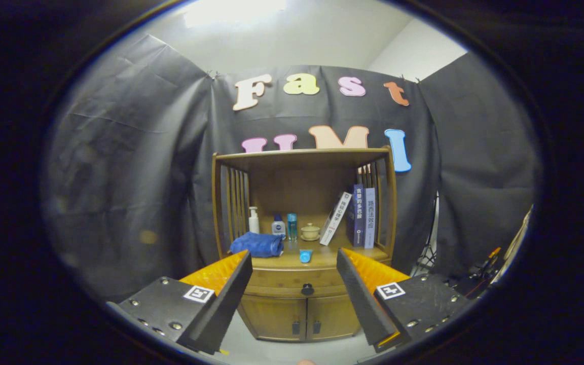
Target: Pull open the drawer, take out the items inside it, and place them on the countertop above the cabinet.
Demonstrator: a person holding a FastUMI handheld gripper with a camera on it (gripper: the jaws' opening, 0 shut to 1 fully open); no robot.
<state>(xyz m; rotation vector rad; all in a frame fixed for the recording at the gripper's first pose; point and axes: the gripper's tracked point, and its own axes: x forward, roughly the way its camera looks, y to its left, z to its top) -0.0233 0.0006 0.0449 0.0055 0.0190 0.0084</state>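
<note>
Tongs (294,263) apart; cabinet (302,304), towel (257,244), books (358,215) beyond.

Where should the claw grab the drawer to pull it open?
Probably by the small dark round knob at the middle of the drawer front, coming straight from the front. It is the one part that sticks out from the flat wood, so a finger can close on each side. The claw is open now, and the knob sits beyond it, between its fingers.
</note>
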